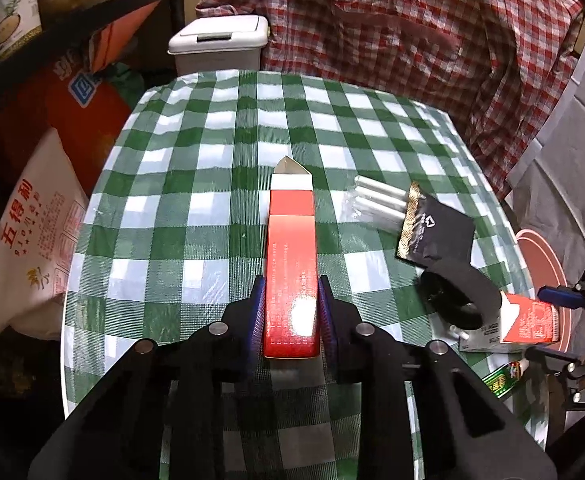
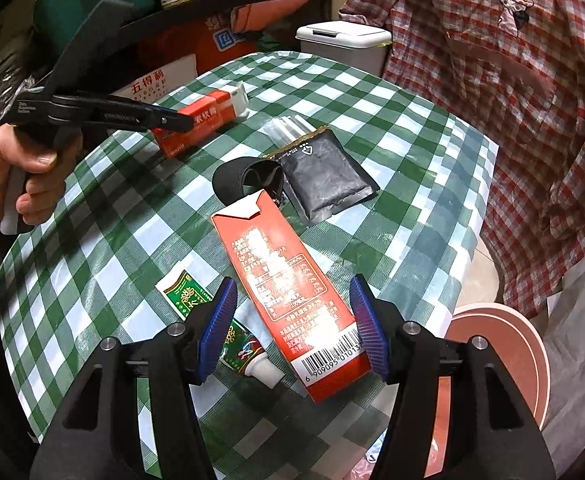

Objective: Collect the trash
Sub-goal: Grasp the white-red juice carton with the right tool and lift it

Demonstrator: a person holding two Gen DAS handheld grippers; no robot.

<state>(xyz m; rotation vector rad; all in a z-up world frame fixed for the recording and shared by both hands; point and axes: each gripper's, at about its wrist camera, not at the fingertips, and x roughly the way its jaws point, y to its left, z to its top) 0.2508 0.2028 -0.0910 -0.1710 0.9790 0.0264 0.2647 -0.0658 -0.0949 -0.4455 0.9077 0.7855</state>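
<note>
1. The round table [image 1: 220,128] wears a glossy green-and-white checked plastic cloth, wrinkled at its far rim.
2. A white bin [image 2: 342,46] with a push lid stands past the far edge, beside a red checked shirt [image 2: 492,92] that hangs on the right.
3. The left gripper [image 1: 291,304] is clamped on a slim red carton [image 1: 290,264], its ribbed blue pads pressing both long sides; the carton's open white flap points to the far side, and it lies left of the other litter.
4. The right gripper [image 2: 292,320] stands released, straddling a second red carton [image 2: 280,280] with a barcode; its right pad looks close to touching (contact is hard to judge), the left pad clear.
5. A matt black foil pouch [image 2: 328,176] lies far right of that carton, touching a crinkled clear wrapper [image 2: 286,126].
6. A black band loop [image 2: 244,176] curls at the carton's far end.
7. A green squeezed tube [image 2: 184,292] lies partly hidden under the left pad.
8. A pink round rim [image 2: 504,344] is cut off at right.
</note>
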